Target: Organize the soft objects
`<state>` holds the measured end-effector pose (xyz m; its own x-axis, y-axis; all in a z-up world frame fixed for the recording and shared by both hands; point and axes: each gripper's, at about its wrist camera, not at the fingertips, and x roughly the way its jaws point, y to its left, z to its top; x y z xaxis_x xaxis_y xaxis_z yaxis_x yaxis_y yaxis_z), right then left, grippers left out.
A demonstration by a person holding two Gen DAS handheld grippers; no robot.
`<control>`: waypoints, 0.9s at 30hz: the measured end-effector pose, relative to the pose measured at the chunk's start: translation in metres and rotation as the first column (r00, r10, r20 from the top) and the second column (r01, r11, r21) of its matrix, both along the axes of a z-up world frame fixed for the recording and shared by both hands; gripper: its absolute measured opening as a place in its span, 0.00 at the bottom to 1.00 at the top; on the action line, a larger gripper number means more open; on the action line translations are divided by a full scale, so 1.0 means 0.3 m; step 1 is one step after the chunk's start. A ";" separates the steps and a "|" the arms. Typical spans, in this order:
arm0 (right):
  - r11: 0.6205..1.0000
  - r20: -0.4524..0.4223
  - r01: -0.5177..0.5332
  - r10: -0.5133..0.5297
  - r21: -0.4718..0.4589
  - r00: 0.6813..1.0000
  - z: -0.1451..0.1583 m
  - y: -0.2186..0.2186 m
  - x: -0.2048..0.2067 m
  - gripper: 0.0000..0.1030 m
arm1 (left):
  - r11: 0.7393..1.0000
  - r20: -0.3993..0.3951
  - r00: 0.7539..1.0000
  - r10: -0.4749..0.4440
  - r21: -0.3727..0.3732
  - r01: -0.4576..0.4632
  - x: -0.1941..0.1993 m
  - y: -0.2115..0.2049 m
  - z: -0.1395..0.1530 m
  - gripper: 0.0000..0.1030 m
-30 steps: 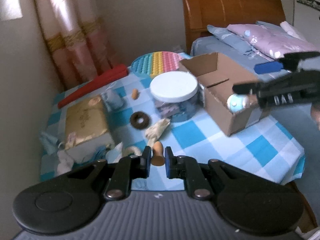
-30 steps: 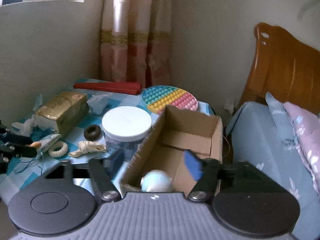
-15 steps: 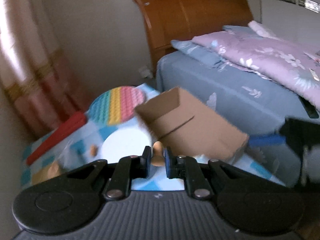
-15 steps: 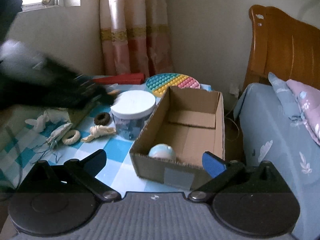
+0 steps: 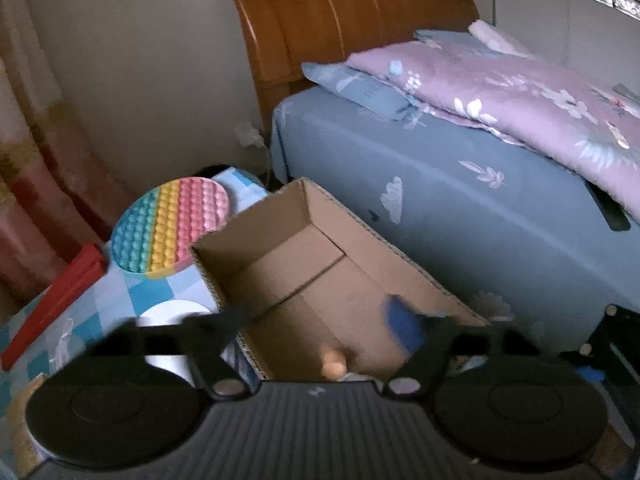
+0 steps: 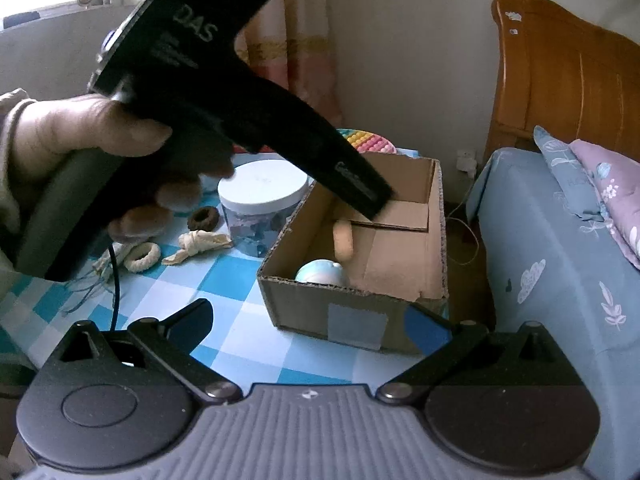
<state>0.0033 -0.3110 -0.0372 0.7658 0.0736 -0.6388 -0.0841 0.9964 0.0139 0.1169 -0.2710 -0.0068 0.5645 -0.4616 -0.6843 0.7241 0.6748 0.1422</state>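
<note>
Right, biggest first:
Bed: the blue-sheeted bed (image 6: pixel 560 248) fills 3 o'clock of the right wrist view, with a lilac floral quilt (image 5: pixel 520 92) and a wooden headboard (image 5: pixel 344 20) at 12 in the left view.
Room: plain wall, a pink curtain (image 5: pixel 28 168) at 9 o'clock and a window at 11 in the right view, so daylight comes from that side.
Tabletop: the blue-and-white checked tabletop (image 6: pixel 224 312) is pushed close beside the bed, so the box is within easy reach of both hands.
Box: the open cardboard box (image 6: pixel 352 312) stands at the tabletop's bed-side edge, top open, likely as the collecting bin.
Left gripper: the left gripper (image 5: pixel 316 324) hangs over the box, its jaws opening and blurred, nothing pressed between them; a hand (image 6: pixel 92 160) grips its handle.
Right gripper: the right gripper (image 6: pixel 308 320) waits low at 6 o'clock, jaws spread wide, empty.
Jar: a white-lidded jar (image 6: pixel 262 196) stands just beside the box, at its 9 o'clock.
Pop mat: the rainbow bubble mat (image 5: pixel 170 226) lies at the far edge.
Ball: a pale blue ball (image 6: pixel 322 274) sits in the box's near corner.
Peach toy: a small peach toy (image 6: pixel 344 240) is inside the box, just released I'd say; whether it has landed I cannot tell.
Left out: a cream ring (image 6: pixel 142 256), a knotted chew (image 6: pixel 200 242) and a brown ring (image 6: pixel 204 219) wait on the cloth.
</note>
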 end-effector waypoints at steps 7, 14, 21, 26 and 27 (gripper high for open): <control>1.000 0.002 -0.007 0.007 -0.001 1.000 0.011 0.017 -0.013 1.00 | 0.998 -0.004 0.999 0.040 -0.051 -0.040 -0.021 0.073 0.037 0.86; 0.999 0.012 -0.037 0.037 -0.015 0.999 0.032 0.065 -0.026 1.00 | 0.986 -0.021 0.990 0.137 -0.090 -0.139 -0.094 0.242 0.067 0.90; 0.996 0.001 -0.078 0.078 -0.033 0.997 0.026 0.145 -0.039 1.00 | 0.943 -0.024 0.947 0.319 -0.086 -0.320 -0.179 0.489 0.061 0.95; 0.993 -0.039 -0.116 0.114 -0.033 0.993 -0.006 0.212 -0.029 1.00 | 0.881 -0.011 0.884 0.467 -0.077 -0.466 -0.238 0.665 0.007 0.95; 0.992 -0.044 -0.125 0.124 -0.033 0.991 -0.009 0.227 -0.027 1.00 | 0.869 -0.010 0.872 0.490 -0.073 -0.489 -0.248 0.695 -0.006 0.96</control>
